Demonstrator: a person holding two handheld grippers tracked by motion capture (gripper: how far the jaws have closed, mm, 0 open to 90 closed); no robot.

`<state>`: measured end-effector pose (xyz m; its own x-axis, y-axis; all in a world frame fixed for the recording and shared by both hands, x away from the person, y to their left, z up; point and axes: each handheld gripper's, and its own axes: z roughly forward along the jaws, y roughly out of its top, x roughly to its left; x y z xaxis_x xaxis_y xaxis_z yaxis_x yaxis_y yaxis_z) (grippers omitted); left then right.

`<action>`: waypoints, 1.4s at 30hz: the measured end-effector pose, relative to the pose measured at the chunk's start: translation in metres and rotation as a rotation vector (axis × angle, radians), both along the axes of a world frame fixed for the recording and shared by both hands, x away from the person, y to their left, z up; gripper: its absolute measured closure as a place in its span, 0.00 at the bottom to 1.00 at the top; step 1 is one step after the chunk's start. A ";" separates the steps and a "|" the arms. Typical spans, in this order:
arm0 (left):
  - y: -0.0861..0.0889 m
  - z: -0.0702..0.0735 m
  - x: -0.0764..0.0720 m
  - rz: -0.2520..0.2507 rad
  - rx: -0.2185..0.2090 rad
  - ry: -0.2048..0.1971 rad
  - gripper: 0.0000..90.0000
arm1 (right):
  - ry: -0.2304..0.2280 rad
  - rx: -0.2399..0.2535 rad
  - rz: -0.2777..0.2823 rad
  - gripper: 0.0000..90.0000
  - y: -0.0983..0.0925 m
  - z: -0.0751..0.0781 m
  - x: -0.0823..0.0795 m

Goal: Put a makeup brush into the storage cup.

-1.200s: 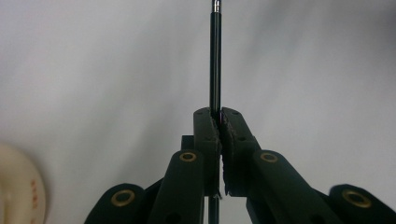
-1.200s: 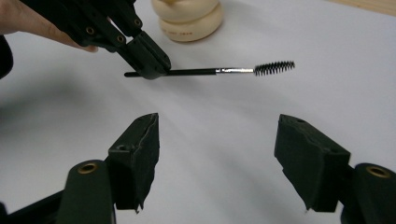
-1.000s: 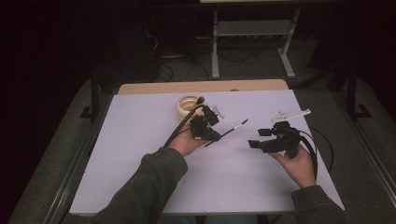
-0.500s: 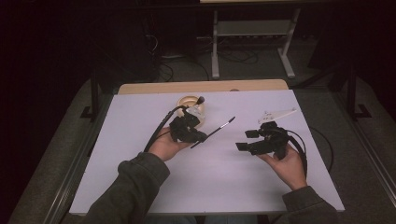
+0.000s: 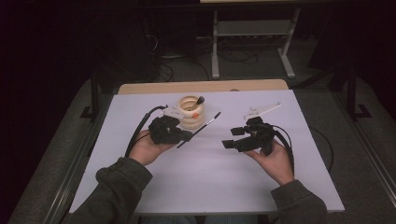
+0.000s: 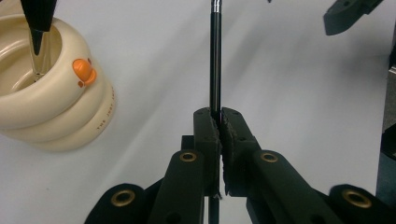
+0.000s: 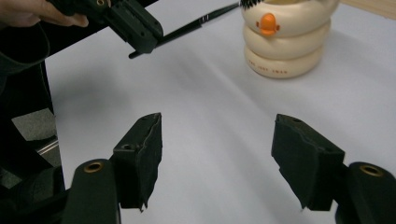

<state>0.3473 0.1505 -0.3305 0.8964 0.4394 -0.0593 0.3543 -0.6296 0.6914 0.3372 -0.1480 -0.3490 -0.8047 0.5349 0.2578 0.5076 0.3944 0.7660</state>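
Just beside the cream ringed holder [image 5: 192, 112], the left gripper [image 5: 187, 136] pinches a thin black brush [image 6: 215, 60] near its end, so it could pivot or slip, while the right gripper [image 7: 217, 154] stands wide and empty.

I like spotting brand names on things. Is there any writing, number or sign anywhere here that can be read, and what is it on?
Small dark lettering on the lowest ring of the cream ringed cup: too small and blurred to read in both gripper views.
Orange duck-bill mark on the cup: a shape, no words.
Thin black brush, left gripper, right gripper, white table cover: no writing visible.
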 end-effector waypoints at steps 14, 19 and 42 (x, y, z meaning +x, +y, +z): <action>0.020 -0.014 -0.012 0.007 -0.070 -0.016 0.96 | 0.051 0.056 0.080 0.38 0.034 -0.005 0.016; 0.021 -0.020 -0.013 -0.005 -0.082 -0.001 0.96 | 0.095 0.091 0.105 0.40 0.045 -0.009 0.025; 0.009 -0.034 -0.022 -0.083 -0.047 -0.037 0.96 | 0.220 0.214 0.261 0.94 0.061 -0.018 0.039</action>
